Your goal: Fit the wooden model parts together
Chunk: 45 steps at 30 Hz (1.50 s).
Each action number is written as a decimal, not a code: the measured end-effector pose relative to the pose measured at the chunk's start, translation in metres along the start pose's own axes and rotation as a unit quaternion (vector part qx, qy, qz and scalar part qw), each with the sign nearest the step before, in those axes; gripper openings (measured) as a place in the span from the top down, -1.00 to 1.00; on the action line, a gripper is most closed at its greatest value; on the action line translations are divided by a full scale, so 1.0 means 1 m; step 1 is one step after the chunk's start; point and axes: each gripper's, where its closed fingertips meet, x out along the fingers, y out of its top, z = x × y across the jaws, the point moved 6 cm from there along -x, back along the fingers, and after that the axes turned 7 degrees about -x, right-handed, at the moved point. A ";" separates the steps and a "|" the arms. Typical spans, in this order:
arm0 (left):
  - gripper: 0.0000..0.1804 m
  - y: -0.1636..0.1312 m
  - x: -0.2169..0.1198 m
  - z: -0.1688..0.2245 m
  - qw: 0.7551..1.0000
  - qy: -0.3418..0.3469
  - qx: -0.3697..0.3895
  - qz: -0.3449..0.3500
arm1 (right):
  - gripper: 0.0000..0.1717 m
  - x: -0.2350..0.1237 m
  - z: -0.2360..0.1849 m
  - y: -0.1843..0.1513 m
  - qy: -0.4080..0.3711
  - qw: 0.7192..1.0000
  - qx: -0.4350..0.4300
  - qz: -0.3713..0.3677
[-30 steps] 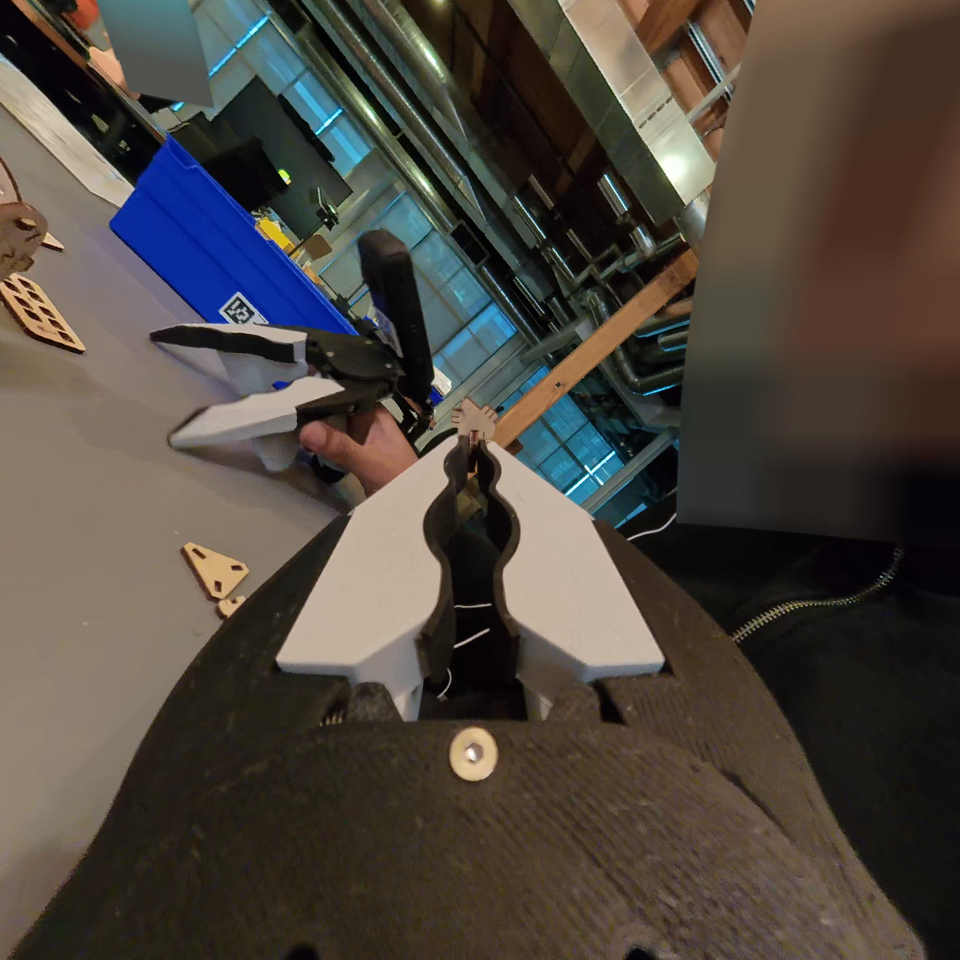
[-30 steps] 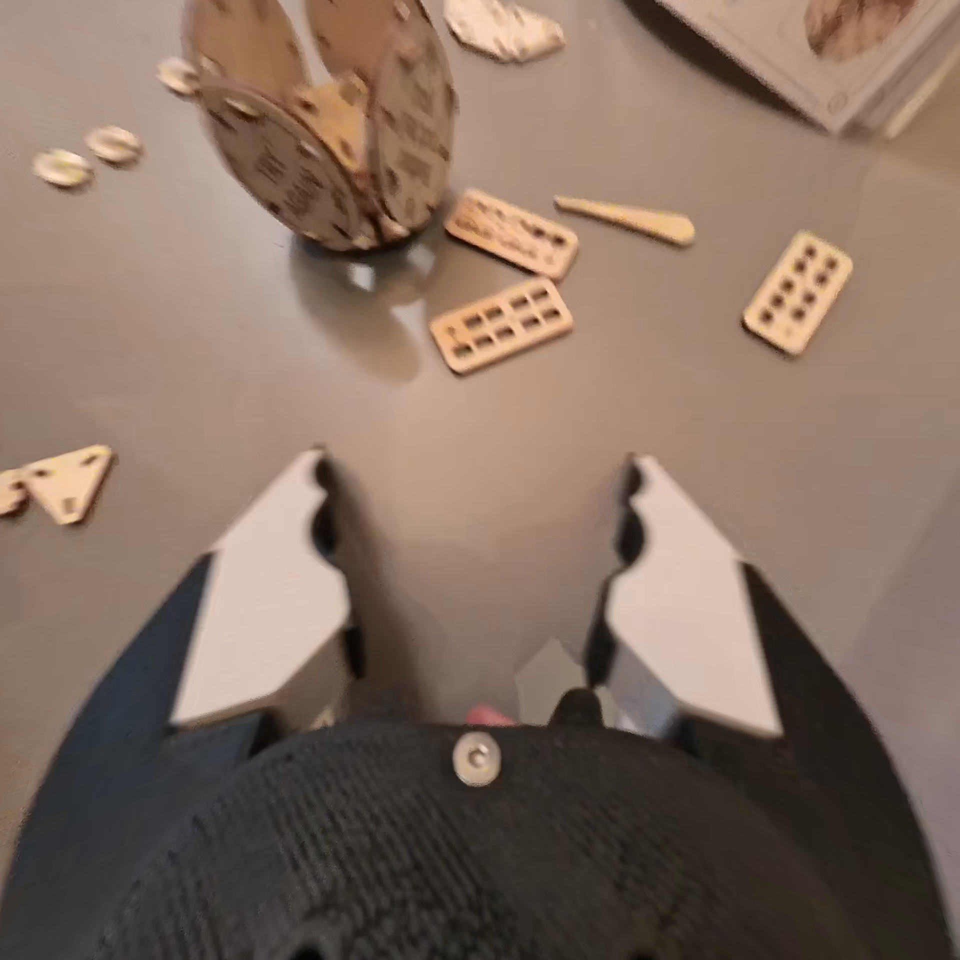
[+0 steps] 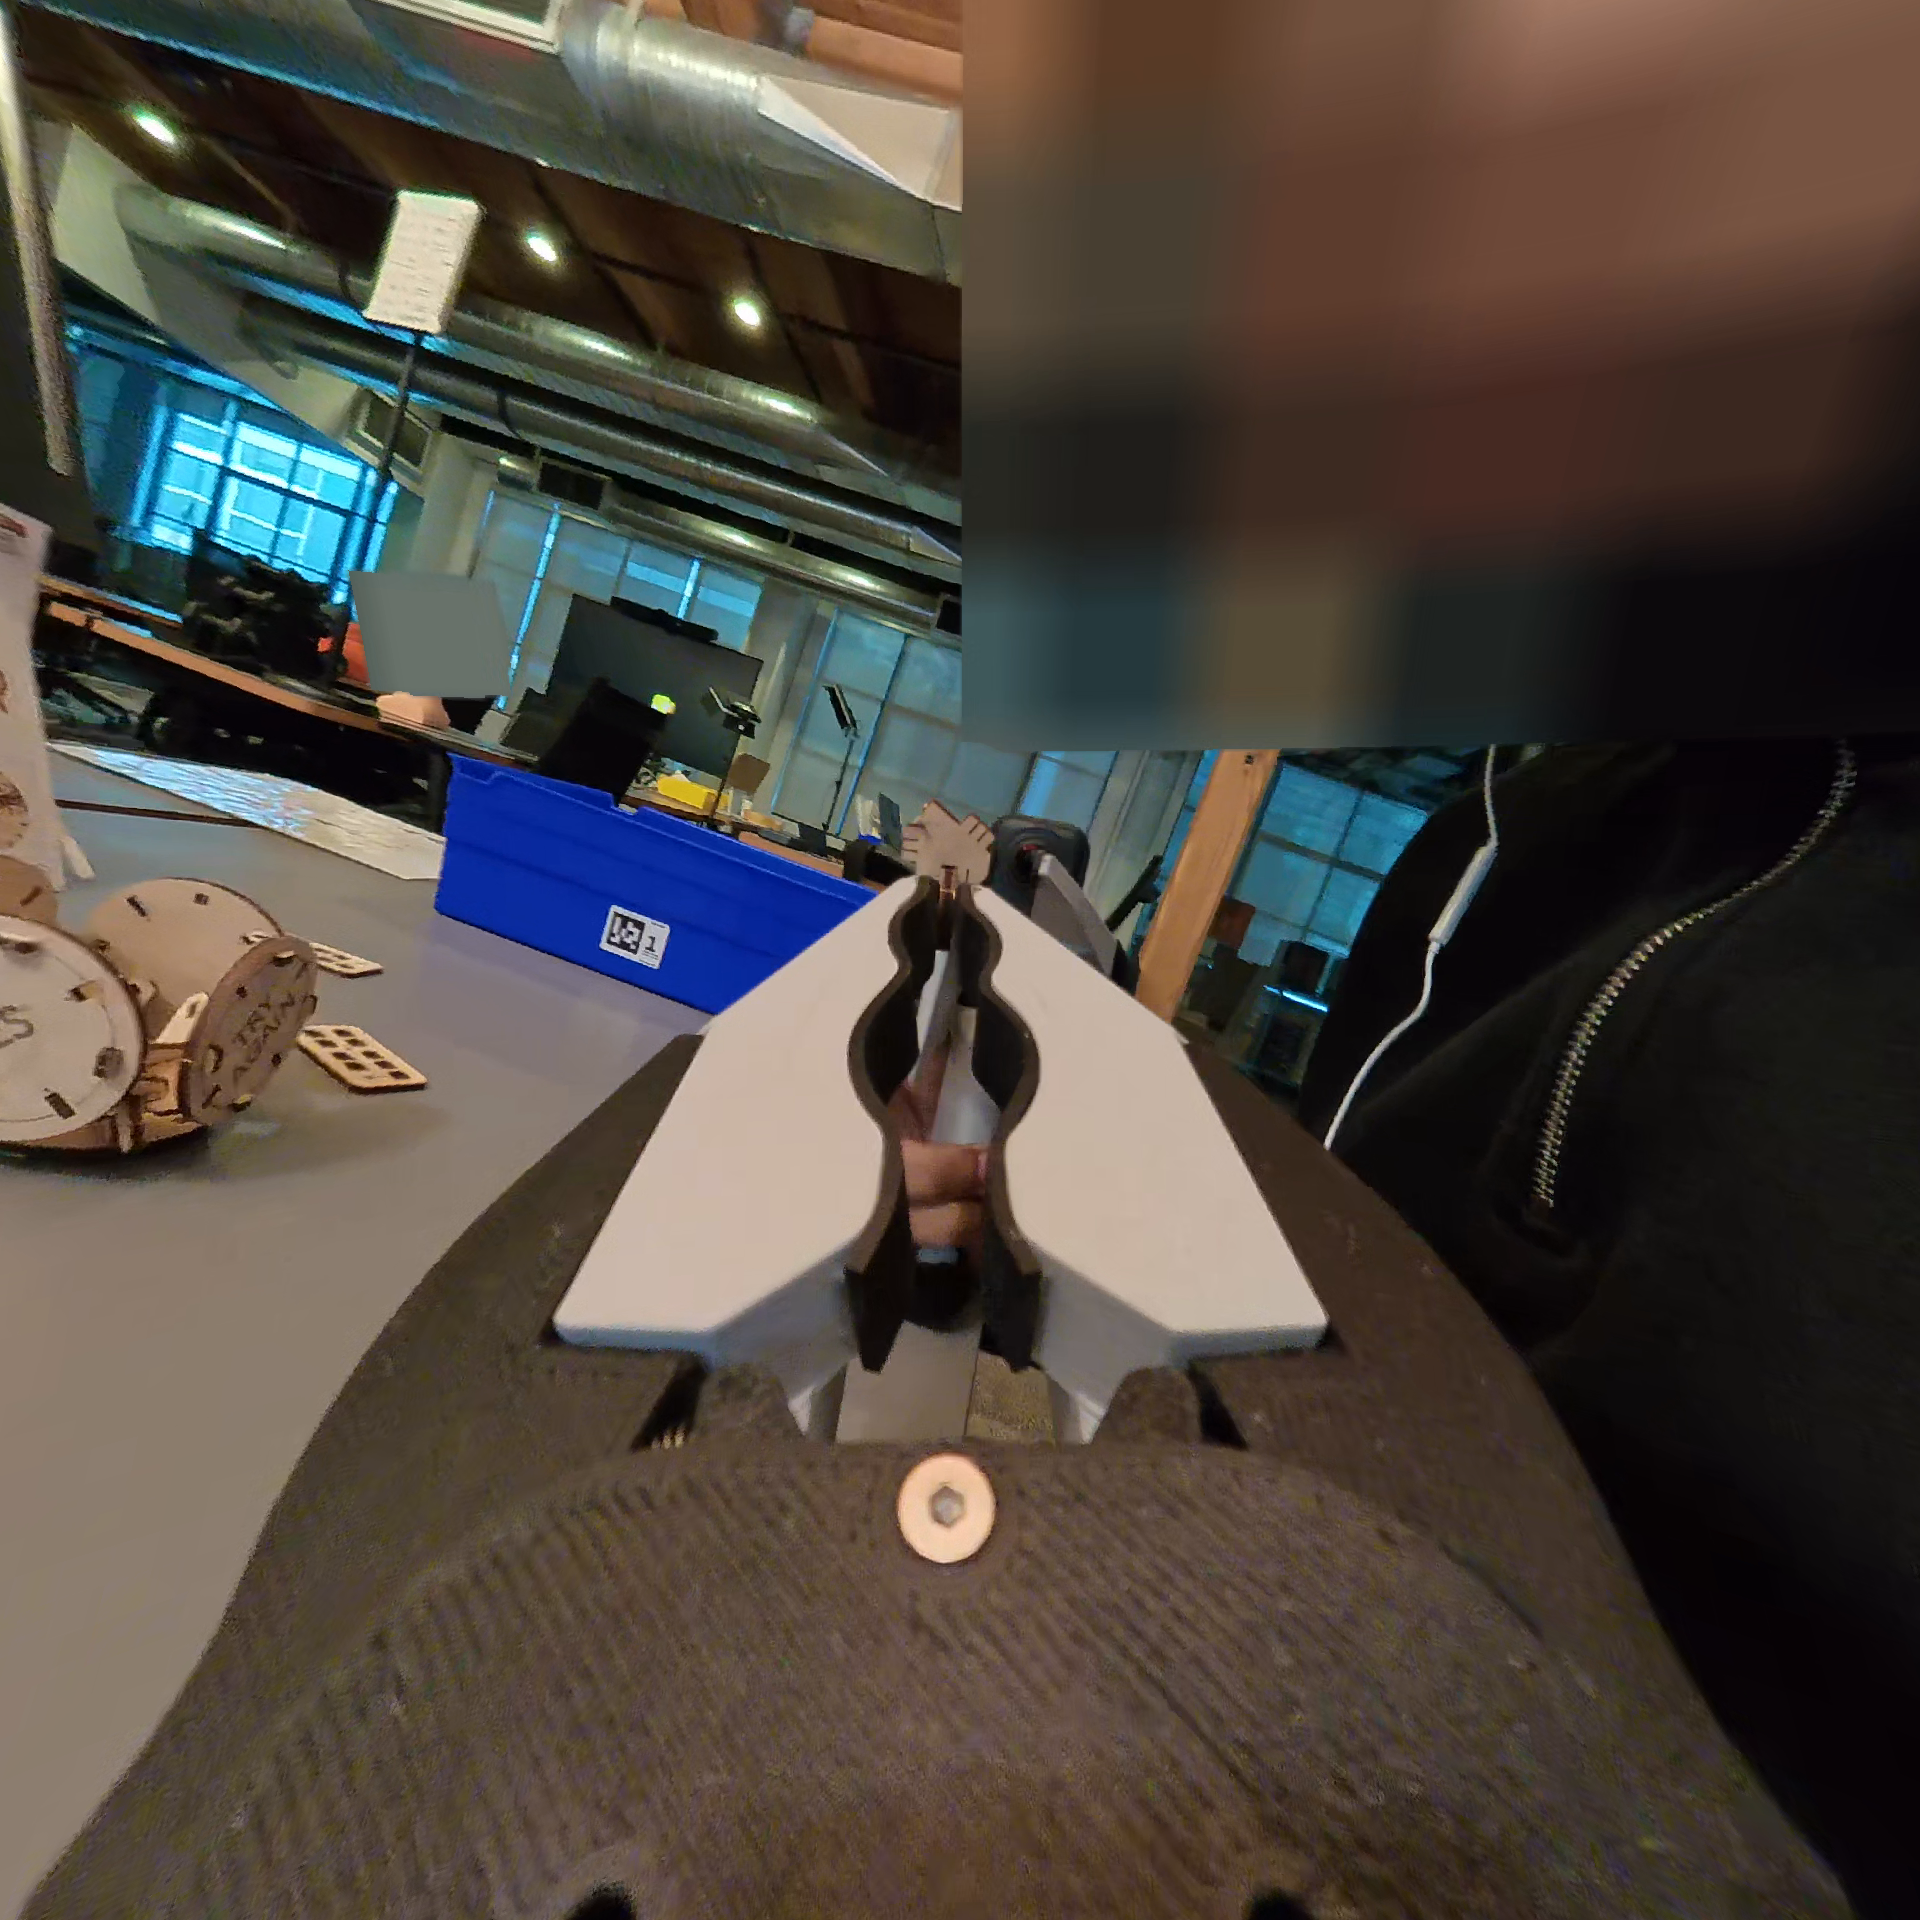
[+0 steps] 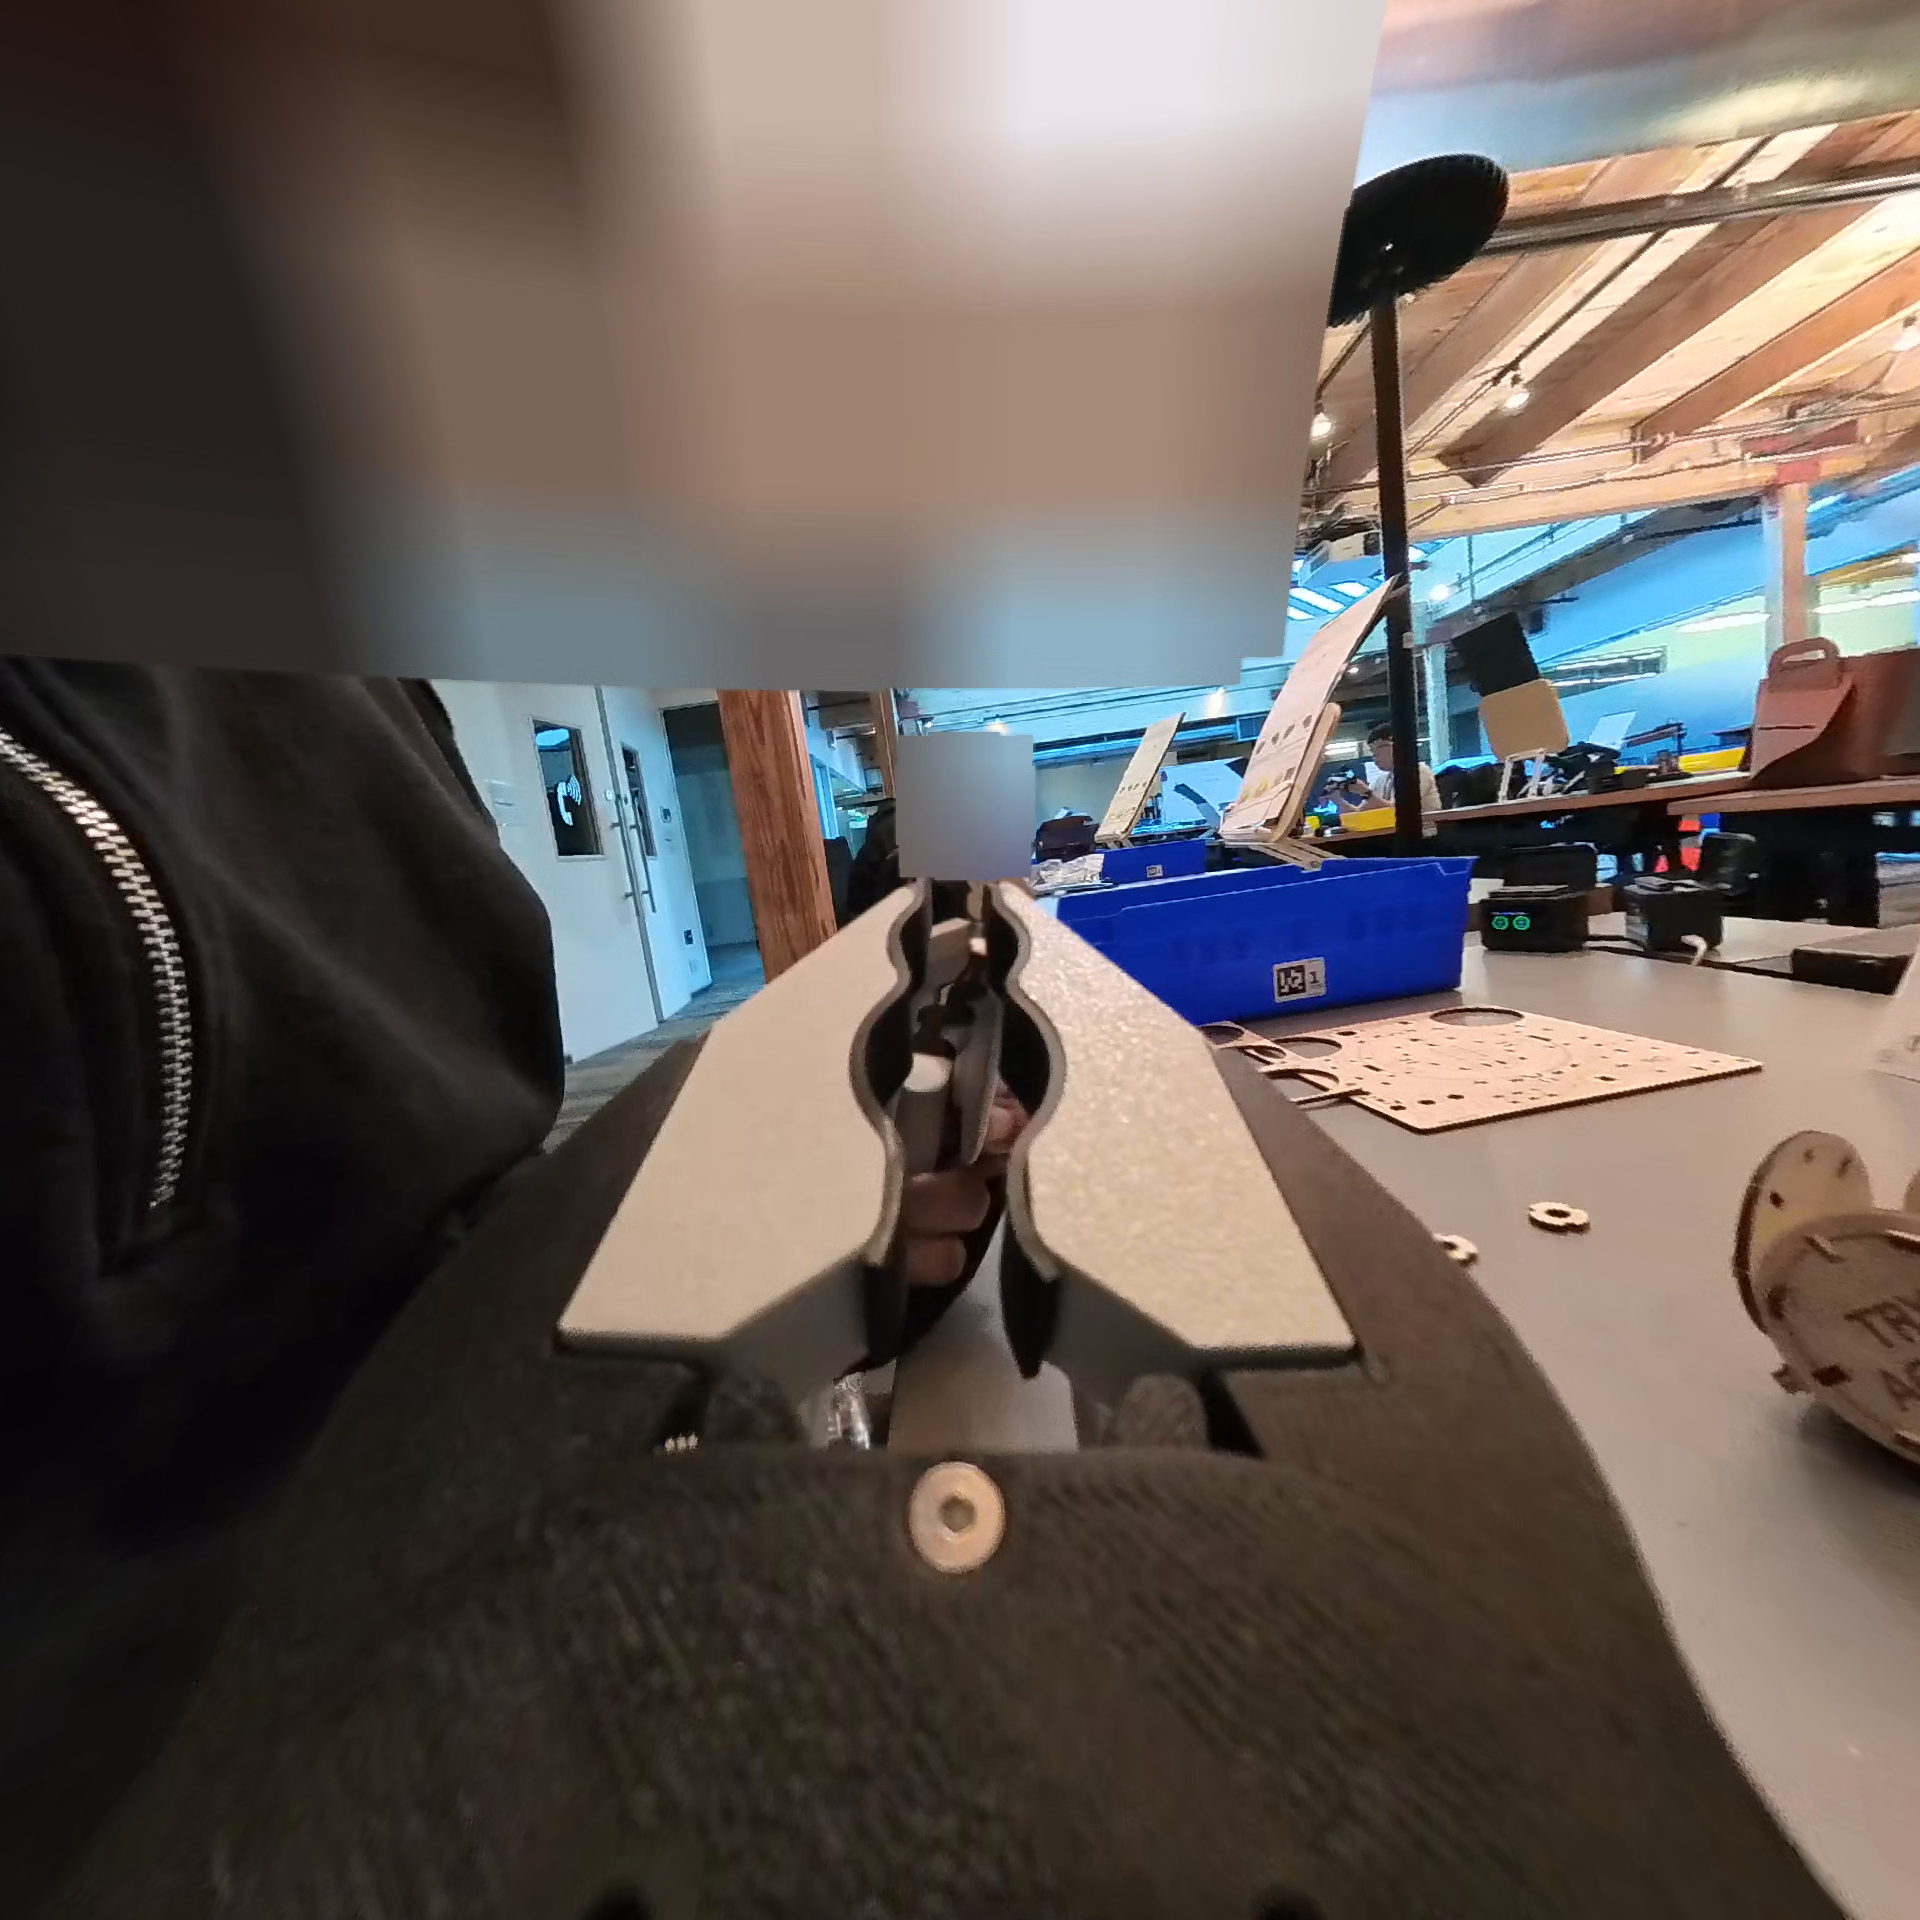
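A: Off to the left of the left claw (image 3: pixel 948 888), down on the grey table (image 3: pixel 312 1299): a wooden drum model (image 3: pixel 156 1029) on its side, a slotted strip (image 3: pixel 358 1058) just beside it. Farther back, a blue bin (image 3: pixel 623 883).

B: And at the tips?

A: Clenched tight. Pinching a small toothed wooden piece (image 3: pixel 945 840) by its lower edge, teeth poking up past the fingertips, lifted well clear of the table.

B: Thin hold, by the look of it. Best to squeeze evenly and move slowly, or risk a twist out of the pads.

A: Right of that claw, a black zip jacket (image 3: pixel 1610 1039), close in.

B: Over to the right claw (image 4: pixel 961 899)?

A: Almost closed, only a narrow slit between the fingers. Facing the other claw head-on. Gripping anything? Cannot tell, with a blurred patch sitting right over the tips.

B: To its right?

A: The bin again, then a punched wooden sheet (image 4: pixel 1475 1070) flat on the table, and wooden rings (image 4: pixel 1556 1214) nearer in.
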 end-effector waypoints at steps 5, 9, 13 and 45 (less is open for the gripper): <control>1.00 0.007 -0.003 -0.021 0.995 0.078 -0.054 0.042 | 0.87 0.015 0.002 -0.014 -0.023 0.995 0.020 -0.094; 1.00 0.009 -0.003 -0.020 0.995 0.045 -0.075 0.048 | 0.42 0.016 0.010 -0.016 -0.103 0.988 -0.012 -0.110; 1.00 0.003 0.002 -0.012 0.999 0.021 -0.047 0.017 | 0.53 0.009 0.010 -0.012 -0.088 0.989 -0.034 -0.117; 1.00 -0.010 0.007 0.007 0.971 -0.163 -0.153 -0.081 | 0.71 0.001 -0.020 -0.008 0.076 0.991 -0.011 -0.107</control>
